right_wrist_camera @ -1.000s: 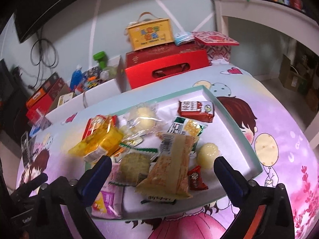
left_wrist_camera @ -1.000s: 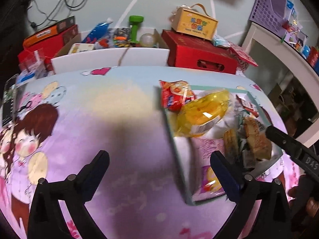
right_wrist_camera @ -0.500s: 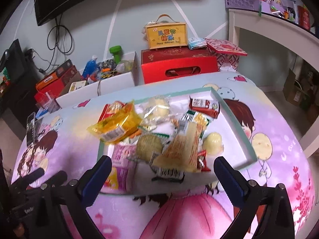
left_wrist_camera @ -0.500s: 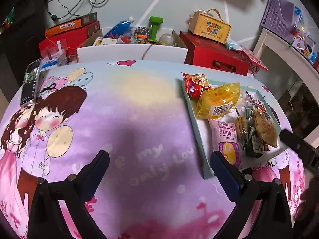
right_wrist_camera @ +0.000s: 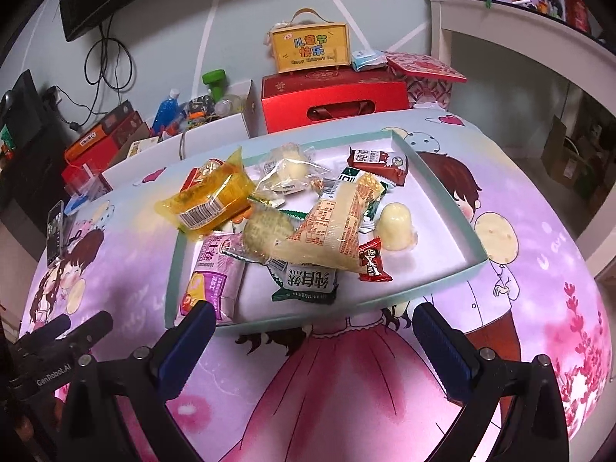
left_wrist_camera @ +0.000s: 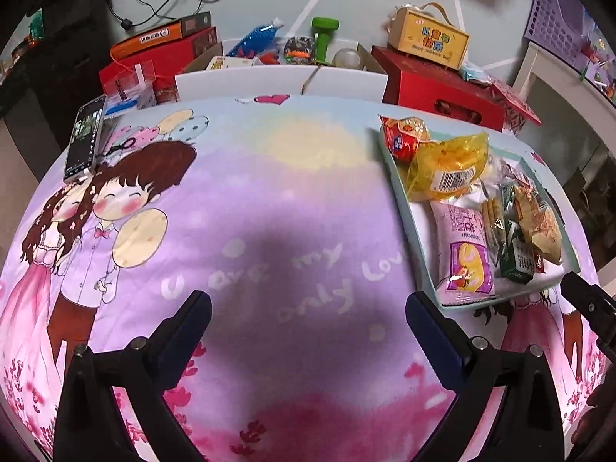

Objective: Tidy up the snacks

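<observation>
Inside the teal tray (right_wrist_camera: 442, 186) snacks (right_wrist_camera: 319, 227) are heaped unsorted; both tongs (left_wrist_camera: 308, 304) (right_wrist_camera: 313, 317) are held open, empty; sorting stage can't be judged.

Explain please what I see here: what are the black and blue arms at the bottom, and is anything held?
No robot here: a person carries two tools, each with a camera looking along its fingers. One picture is from the left hand-held gripper, the other from the right hand-held gripper. Both are open and hold nothing. On the cartoon tablecloth lies a shallow tray with snacks, among them a yellow packet, a purple packet and a jelly cup. A phone lies at the cloth's far left.
</observation>
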`<state>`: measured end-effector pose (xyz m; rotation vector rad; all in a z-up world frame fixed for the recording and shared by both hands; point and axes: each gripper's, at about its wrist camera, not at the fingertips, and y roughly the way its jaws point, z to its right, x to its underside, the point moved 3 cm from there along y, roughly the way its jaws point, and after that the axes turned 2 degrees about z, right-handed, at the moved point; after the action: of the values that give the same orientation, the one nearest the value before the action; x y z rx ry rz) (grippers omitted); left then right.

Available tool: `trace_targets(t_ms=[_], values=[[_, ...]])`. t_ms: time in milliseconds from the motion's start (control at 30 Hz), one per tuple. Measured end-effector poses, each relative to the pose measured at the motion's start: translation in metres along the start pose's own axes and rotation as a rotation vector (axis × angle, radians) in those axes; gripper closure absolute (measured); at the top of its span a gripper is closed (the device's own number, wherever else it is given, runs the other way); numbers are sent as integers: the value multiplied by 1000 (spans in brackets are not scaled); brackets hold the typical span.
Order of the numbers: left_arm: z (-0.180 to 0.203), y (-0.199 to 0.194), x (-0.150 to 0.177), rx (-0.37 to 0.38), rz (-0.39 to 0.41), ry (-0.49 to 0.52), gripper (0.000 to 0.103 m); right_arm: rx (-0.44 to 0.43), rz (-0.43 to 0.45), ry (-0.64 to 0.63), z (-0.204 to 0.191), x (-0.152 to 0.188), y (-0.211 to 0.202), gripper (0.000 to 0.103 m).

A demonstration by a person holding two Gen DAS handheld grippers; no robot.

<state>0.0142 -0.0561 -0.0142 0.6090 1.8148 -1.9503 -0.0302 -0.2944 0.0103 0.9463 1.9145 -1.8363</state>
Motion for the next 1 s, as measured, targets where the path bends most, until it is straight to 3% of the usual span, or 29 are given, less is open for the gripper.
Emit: trace_targets(t_ms=[567,1000], values=[[17,10,3,28,-38,42,2,-2,-54,-40,-8,7,21,0],[14,14,5,8,-64,33,2,1,-64,-63,-14,8,23,0]])
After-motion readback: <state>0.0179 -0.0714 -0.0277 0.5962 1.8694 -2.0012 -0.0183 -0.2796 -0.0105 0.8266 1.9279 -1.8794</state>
